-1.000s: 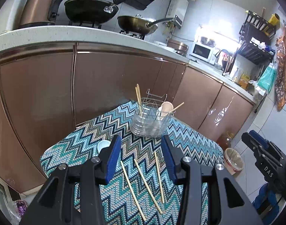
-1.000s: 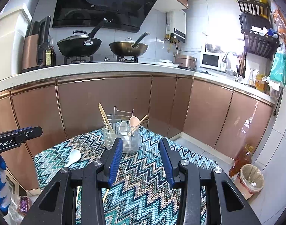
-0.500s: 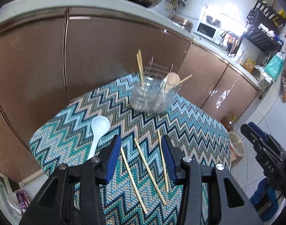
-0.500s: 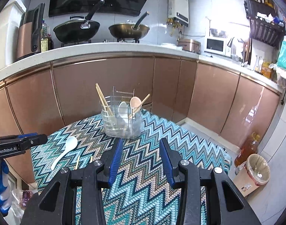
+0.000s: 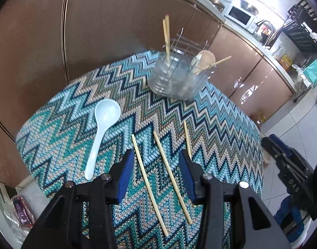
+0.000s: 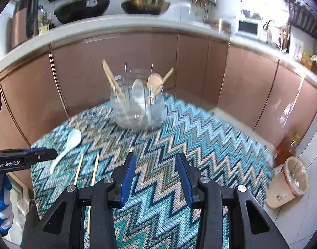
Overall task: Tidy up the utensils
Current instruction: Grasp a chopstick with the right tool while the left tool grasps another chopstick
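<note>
A clear utensil holder (image 5: 176, 78) (image 6: 137, 110) with a wire rack stands at the far side of the zigzag-cloth table (image 5: 231, 128), holding chopsticks and two spoons. A white spoon (image 5: 101, 130) (image 6: 68, 147) lies at the left. Three loose chopsticks (image 5: 150, 184) (image 6: 95, 168) lie on the cloth. My left gripper (image 5: 156, 164) hovers open above two of them, nothing between its blue pads. My right gripper (image 6: 156, 168) is open over bare cloth, right of the chopsticks. The left gripper's side (image 6: 23, 158) shows in the right wrist view.
Brown kitchen cabinets (image 6: 200, 72) run close behind the table, with pans on a stove above. A bin (image 6: 293, 178) and an oil bottle (image 6: 286, 147) stand on the floor at the right. A bag (image 5: 21, 209) lies on the floor at the left.
Both grippers have sunk and tilted downward toward the table. The spoon and chopsticks now appear larger and closer. Jaw gaps are unchanged.
</note>
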`<act>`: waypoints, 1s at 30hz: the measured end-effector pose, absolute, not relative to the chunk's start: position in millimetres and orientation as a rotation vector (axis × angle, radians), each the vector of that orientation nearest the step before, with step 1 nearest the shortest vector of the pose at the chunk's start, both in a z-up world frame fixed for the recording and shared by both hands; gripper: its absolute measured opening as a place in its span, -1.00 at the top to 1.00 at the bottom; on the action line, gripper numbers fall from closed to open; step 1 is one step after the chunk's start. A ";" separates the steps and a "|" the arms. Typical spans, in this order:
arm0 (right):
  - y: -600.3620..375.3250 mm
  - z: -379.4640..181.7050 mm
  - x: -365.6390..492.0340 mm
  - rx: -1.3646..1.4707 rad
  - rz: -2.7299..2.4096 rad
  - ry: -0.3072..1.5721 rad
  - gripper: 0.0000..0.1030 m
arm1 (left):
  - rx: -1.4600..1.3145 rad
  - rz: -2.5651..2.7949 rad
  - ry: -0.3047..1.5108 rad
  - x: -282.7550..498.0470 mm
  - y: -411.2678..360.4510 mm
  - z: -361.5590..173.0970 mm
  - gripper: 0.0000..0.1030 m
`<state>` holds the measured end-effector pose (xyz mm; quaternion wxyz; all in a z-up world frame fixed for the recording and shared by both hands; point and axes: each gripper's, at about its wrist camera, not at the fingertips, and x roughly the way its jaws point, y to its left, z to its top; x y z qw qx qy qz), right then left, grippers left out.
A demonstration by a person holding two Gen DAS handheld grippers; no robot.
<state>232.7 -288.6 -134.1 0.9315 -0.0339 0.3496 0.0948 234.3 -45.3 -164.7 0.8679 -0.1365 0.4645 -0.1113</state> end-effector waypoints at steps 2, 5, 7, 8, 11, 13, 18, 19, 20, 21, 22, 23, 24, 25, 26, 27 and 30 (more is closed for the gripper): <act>-285.1 -144.5 241.9 -0.070 0.210 0.766 0.26 | -0.306 -0.243 1.006 239.9 -42.7 -172.5 0.18; -278.3 -156.4 252.8 -0.064 0.256 0.829 0.26 | -0.326 -0.248 1.060 250.5 -39.0 -185.1 0.18; -273.6 -163.0 260.2 -0.058 0.285 0.864 0.26 | -0.330 -0.251 1.085 256.2 -38.8 -190.1 0.18; -271.4 -167.0 265.4 -0.048 0.304 0.886 0.26 | -0.334 -0.254 1.101 260.1 -38.1 -192.9 0.18; -264.9 -178.9 282.5 -0.015 0.355 0.949 0.28 | -0.363 -0.265 1.159 270.6 -36.0 -203.4 0.18; -260.2 -185.9 292.7 -0.006 0.382 0.984 0.34 | -0.369 -0.263 1.190 276.4 -34.7 -210.6 0.19; -246.3 -205.3 322.3 0.011 0.442 1.085 0.50 | -0.361 -0.244 1.250 287.6 -34.1 -225.3 0.23; -243.6 -208.2 327.4 0.010 0.444 1.099 0.51 | -0.352 -0.243 1.259 290.2 -35.1 -227.3 0.27; -241.3 -210.6 332.4 0.009 0.446 1.109 0.53 | -0.344 -0.240 1.264 291.9 -35.6 -228.7 0.30; -238.9 -212.9 337.9 0.007 0.447 1.121 0.55 | -0.334 -0.235 1.272 294.4 -36.5 -230.5 0.32; -237.6 -214.0 342.1 0.008 0.447 1.131 0.55 | -0.328 -0.233 1.280 296.8 -37.4 -232.2 0.35; -236.2 -215.7 346.6 0.009 0.446 1.141 0.56 | -0.322 -0.232 1.287 299.3 -38.4 -233.7 0.38; -234.6 -217.8 351.8 0.010 0.443 1.153 0.57 | -0.315 -0.230 1.296 302.5 -39.5 -235.5 0.39; -233.4 -219.8 356.2 0.011 0.442 1.162 0.57 | -0.308 -0.227 1.303 305.2 -40.7 -237.4 0.41; -230.7 -222.8 361.1 0.009 0.441 1.176 0.59 | -0.300 -0.227 1.312 307.8 -42.3 -239.3 0.45; -227.9 -226.2 366.0 0.008 0.440 1.191 0.60 | -0.293 -0.227 1.320 309.6 -43.6 -240.9 0.47; -222.1 -236.2 376.4 0.002 0.426 1.228 0.64 | -0.262 -0.221 1.345 314.7 -48.4 -246.0 0.52</act>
